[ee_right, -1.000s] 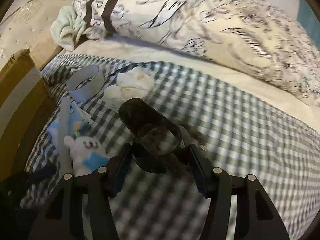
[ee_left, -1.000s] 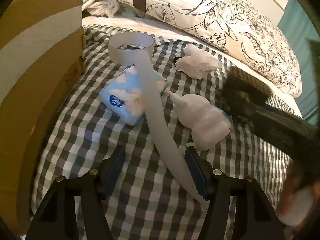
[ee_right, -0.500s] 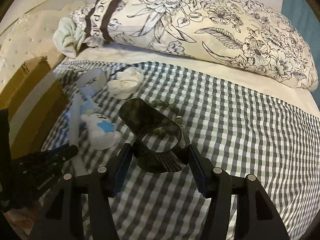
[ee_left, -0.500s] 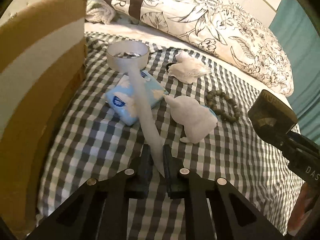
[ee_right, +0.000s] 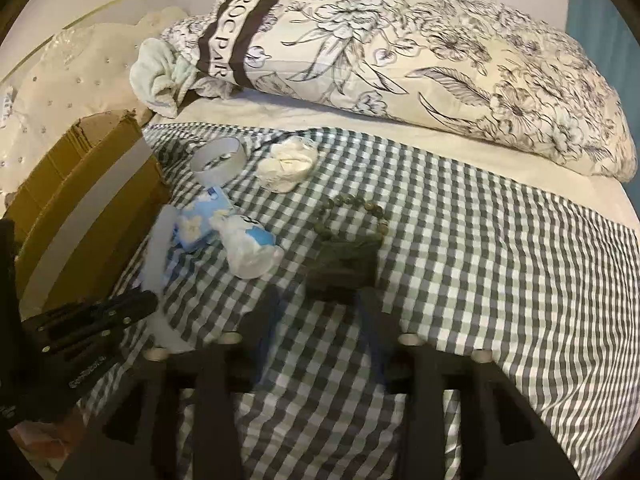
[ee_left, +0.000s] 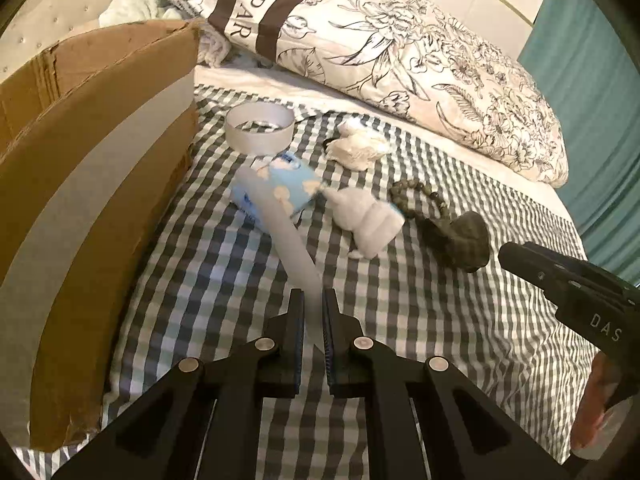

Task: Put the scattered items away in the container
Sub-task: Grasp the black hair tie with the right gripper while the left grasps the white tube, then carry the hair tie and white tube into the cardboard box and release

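My left gripper [ee_left: 312, 312] is shut on the near end of a long white strip [ee_left: 280, 220], which rises off the checked bedspread. The cardboard box [ee_left: 80, 184] stands at the left. My right gripper [ee_right: 318, 312] is open; a dark clear holder [ee_right: 344, 260] lies on the bed just beyond its fingertips, also seen in the left wrist view [ee_left: 468, 244]. A white plush toy [ee_left: 368, 220], a blue tissue pack [ee_left: 288, 188], a bead bracelet [ee_left: 416, 196], a tape ring [ee_left: 259, 128] and a crumpled white cloth [ee_left: 360, 146] lie scattered.
A large floral pillow [ee_left: 400, 48] lies along the far edge of the bed. A pale green towel [ee_right: 160, 76] sits at the back left. A teal curtain [ee_left: 592, 92] hangs at the right. The right gripper's body [ee_left: 568, 280] shows in the left wrist view.
My left gripper closed on the strip and lifted its end. My right gripper opened and let the dark holder drop onto the bed near the bracelet.
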A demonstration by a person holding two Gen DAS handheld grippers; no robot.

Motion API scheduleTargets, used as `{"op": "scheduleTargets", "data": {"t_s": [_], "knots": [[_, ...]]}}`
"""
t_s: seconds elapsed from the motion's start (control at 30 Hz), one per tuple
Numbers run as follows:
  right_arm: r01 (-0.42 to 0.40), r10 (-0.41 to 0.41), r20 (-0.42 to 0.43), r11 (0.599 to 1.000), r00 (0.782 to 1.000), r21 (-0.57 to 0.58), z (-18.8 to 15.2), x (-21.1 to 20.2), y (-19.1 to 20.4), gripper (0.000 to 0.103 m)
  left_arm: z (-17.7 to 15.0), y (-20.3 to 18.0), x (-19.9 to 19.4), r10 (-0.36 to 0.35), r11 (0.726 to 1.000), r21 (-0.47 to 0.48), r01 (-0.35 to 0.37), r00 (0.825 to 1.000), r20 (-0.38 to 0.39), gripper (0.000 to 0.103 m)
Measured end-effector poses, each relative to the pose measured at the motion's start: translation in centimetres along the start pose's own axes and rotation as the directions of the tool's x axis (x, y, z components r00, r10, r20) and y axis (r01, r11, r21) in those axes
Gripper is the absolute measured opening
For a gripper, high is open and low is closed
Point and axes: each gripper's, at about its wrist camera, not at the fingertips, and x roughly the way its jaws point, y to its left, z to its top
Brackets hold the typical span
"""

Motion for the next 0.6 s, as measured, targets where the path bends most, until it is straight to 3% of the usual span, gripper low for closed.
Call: {"op": "scheduleTargets", "data": {"t_s": [0.2, 0.33, 0.47, 0.6], "knots": [[0.043, -0.043, -0.038, 0.999, 0.998, -0.001, -0.4, 2.5, -0.8, 0.069, -1.0, 1.4, 2.1, 0.009, 0.999, -0.046, -0.012, 0.997, -0.074, 0.015], [0.056, -0.057, -0.059, 0.998, 0.997, -0.022, -0.5, 4.7, -0.4, 0.069, -1.4, 2.2, 3.5, 0.001, 0.996, -0.084, -0.010, 0.995, -0.104, 0.042], [0.047, -0.048, -0.096, 0.999, 0.994, -0.012, -0.2, 7.4, -0.1, 0.069, -1.7, 2.0, 4.1, -0.029, 0.996, -0.087, 0.020, 0.994, -0.106, 0.059], [0.056, -0.056, -0.097, 0.998, 0.994, -0.007, 0.1, 8.7, 0.2, 0.068, -1.9, 1.4, 4.5, 0.000, 0.999, -0.040, -0.004, 0.995, -0.098, 0.059]]}}
